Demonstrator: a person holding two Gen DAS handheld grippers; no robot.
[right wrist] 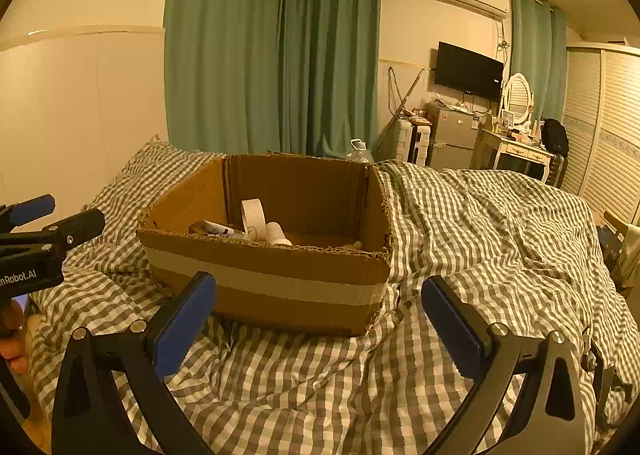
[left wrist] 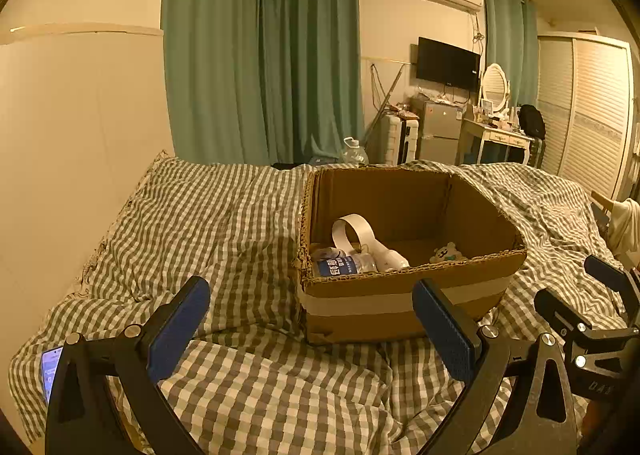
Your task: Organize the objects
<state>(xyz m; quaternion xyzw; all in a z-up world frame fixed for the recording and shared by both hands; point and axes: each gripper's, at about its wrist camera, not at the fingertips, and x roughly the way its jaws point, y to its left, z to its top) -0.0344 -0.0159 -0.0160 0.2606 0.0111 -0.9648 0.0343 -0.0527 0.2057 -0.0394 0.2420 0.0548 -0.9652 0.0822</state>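
Both claws hang wide apart and empty over the bed! Left gripper [left wrist: 312, 327] hovers low above the checked quilt [left wrist: 224, 231], blue pads [left wrist: 178, 329] spread, nothing between them. Right gripper [right wrist: 320, 329] matches it, pads [right wrist: 452, 329] far apart, gripping nothing, pointed at the same target.

That target is the box [left wrist: 400, 291], a brown cardboard carton with a pale tape band around it, sitting open-topped on the quilt near the middle of the bed, its far wall toward the foot edge. From the left wrist view, the box sits ahead and slightly right; from the right wrist view, it lies dead ahead, just beyond the fingertips.

Inside, things are already gathered along the near wall: a bottle [left wrist: 346, 265] with a blue label lies on its side in the near-left corner, a curled white strip [left wrist: 352, 233] arches up just behind it, and a small white toy [left wrist: 448, 253] rests toward the near-right side.

A phone [left wrist: 50, 371], screen lit, lies at the quilt's left edge beside the left gripper. Green curtains [left wrist: 260, 55] hang behind the bed.
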